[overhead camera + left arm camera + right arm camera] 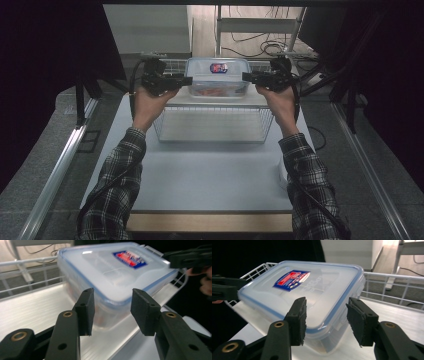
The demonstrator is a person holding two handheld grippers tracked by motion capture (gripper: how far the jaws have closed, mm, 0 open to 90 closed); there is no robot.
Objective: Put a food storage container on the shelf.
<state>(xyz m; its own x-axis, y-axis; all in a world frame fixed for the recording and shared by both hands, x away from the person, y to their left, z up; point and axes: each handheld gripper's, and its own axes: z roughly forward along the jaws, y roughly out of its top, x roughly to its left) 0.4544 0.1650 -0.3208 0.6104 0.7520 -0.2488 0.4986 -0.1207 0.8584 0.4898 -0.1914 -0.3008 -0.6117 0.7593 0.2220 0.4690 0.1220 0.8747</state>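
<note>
The bench point(200, 175) is big, flat and pale. At its far edge sits a white wire basket point(215, 125) with a shiny floor. Over the far part of the basket is a clear plastic food box point(218, 76) with a snap-on lid and a red and blue sticker point(219, 67) on top (something orange shows through its side).

The left gripper point(186, 80) is at the box's left end and the right gripper point(247, 76) is at its right end. A hand point(145, 102) holds the left one and another hand point(280, 100) holds the right one, both with checked sleeves.

In the left gripper view, the left gripper point(111, 310) has its jaws partly apart, and a corner of the box point(110, 270) sits between them. I cannot tell if the pads press on it. In the right gripper view, the right gripper point(325, 317) looks the same, with the lid's blue-edged rim point(344, 295) in the gap.

Only the high view shows the cables point(265, 47) on the floor past the bench. The gripper views show the basket's wire wall point(392, 282) right behind the box.
</note>
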